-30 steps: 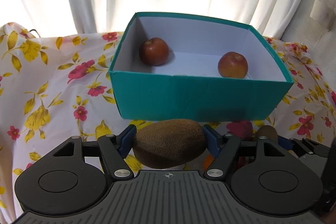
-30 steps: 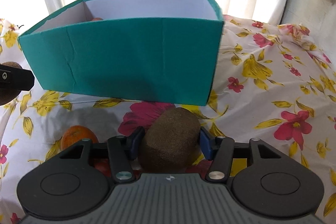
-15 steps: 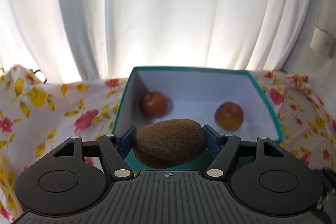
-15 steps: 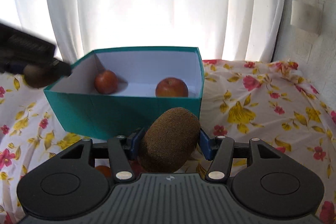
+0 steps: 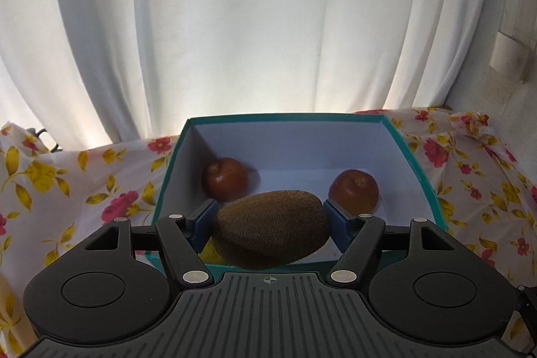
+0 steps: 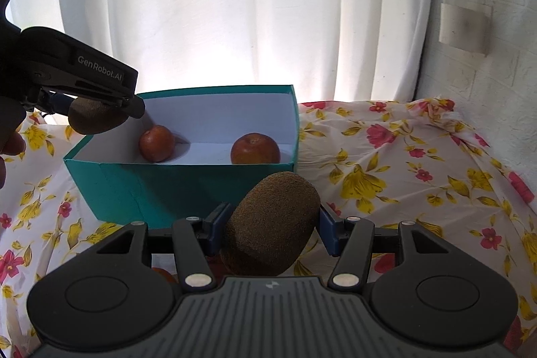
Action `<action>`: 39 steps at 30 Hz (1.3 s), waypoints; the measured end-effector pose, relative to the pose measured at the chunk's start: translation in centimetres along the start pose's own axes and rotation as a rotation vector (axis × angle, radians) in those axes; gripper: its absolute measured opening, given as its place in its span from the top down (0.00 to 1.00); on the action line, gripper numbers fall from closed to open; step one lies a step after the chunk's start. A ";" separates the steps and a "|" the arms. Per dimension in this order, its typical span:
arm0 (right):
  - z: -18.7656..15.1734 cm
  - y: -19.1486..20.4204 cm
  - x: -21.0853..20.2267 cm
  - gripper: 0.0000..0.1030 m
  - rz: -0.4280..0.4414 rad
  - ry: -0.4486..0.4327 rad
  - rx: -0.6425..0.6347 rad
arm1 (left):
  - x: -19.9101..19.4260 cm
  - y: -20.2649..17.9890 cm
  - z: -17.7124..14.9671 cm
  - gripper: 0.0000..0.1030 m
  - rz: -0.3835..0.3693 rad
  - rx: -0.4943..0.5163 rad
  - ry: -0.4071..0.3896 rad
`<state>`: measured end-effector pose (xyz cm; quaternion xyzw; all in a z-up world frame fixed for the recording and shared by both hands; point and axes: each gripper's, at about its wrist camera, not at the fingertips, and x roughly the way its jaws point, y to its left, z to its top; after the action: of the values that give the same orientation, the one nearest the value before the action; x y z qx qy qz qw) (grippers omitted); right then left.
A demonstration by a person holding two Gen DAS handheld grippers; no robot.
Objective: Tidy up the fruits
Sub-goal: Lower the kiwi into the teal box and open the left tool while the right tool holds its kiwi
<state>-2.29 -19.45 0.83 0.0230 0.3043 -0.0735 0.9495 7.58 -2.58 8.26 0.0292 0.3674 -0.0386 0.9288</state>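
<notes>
- Two fuzzy brown kiwis: the left gripper (image 5: 270,225) is squeezed tight on one kiwi (image 5: 272,228), held above the near left part of the box.
- The right gripper (image 6: 268,225) is squeezed tight on the other kiwi (image 6: 272,228), held in front of the box's right corner.
- Two round red apples: the left apple (image 5: 225,179) sits by the left wall, the right apple (image 5: 354,192) well apart.
- One open teal cardboard box (image 6: 188,190) on the flowery cloth (image 6: 402,163), with bare white floor between the apples.
- One orange fruit (image 6: 162,274) peeks out under the right gripper.

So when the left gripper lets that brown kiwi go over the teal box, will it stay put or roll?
The fuzzy brown oval kiwi has no flat side, so it will probably roll a little. The teal cardboard box has high walls, likely to stop it. It may bump the two red apples inside.
</notes>
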 end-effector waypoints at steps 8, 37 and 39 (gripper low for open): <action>0.1 0.0 -0.4 0.47 -0.011 -0.015 0.002 | 2.0 0.6 0.0 0.28 0.030 -0.009 0.014; 0.2 -0.6 -1.6 0.47 -0.042 -0.039 0.032 | 9.1 1.3 -1.3 0.28 0.066 -0.011 0.095; 0.3 -0.5 -1.5 0.47 -0.039 -0.038 0.028 | 9.3 1.3 -1.4 0.28 0.068 -0.012 0.102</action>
<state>-3.42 -19.83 1.97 0.0290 0.2854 -0.0968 0.9531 13.55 -1.64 0.90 0.0382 0.4130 -0.0033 0.9099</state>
